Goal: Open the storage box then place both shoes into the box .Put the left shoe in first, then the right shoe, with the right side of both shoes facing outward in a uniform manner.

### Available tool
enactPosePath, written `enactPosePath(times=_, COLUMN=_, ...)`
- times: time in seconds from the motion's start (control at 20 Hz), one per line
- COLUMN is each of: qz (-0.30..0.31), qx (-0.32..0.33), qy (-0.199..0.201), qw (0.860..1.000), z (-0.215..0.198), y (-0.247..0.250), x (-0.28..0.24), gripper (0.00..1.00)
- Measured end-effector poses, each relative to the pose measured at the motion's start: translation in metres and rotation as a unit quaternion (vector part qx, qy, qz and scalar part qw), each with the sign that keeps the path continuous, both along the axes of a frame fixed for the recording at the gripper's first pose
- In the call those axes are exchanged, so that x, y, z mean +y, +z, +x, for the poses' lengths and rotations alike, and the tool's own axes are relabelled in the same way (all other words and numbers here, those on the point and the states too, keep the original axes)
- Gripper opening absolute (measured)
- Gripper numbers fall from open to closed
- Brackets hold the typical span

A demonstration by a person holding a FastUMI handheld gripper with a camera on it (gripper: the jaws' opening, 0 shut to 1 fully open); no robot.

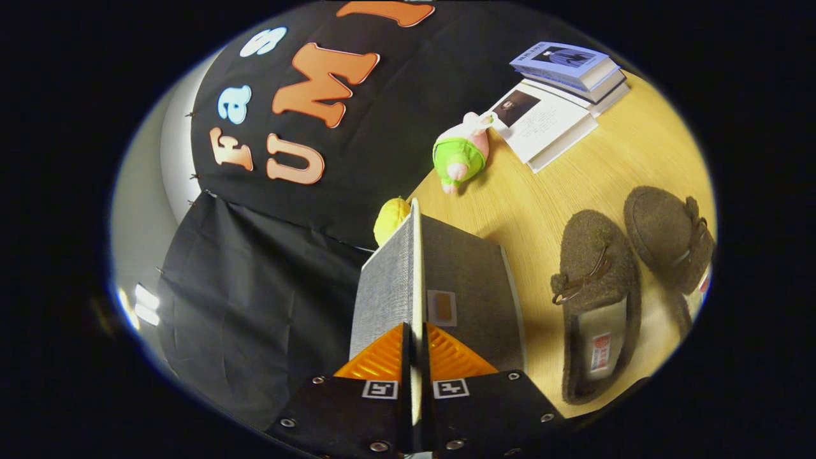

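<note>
Storage box lid (pixel 417 268) pinched edge-on between the tongs (pixel 415 357), both orange fingers (pixel 376 360) pressed against the thin panel, raised upright. Grey storage box (pixel 472 287) just beyond, on the wooden desk (pixel 574 172). Two brown felt shoes (pixel 596 299) beside the box, side by side, apart from it. Farther out: yellow plush (pixel 390 218) behind the lid, green-and-pink plush toy (pixel 462 153), open book (pixel 542 121) under stacked books (pixel 570 67).

The hand-held gripper (pixel 415 347) has its orange fingers (pixel 376 362) (ribbed pads) pinched together on a thin panel edge.
</note>
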State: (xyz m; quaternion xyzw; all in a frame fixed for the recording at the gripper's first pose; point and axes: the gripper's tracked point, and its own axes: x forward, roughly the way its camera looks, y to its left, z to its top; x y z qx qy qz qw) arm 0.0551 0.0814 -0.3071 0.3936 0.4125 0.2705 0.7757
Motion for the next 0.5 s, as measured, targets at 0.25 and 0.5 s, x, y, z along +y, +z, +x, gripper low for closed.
enactPosePath(times=0.25, qz=0.003, qx=-0.022, qy=-0.007, qw=1.0, z=-0.014, y=0.034, x=0.015, gripper=0.01)
enactPosePath(times=0.5, qz=0.023, qx=-0.057, qy=-0.025, qw=0.998, z=-0.018, y=0.086, x=0.037, gripper=0.01)
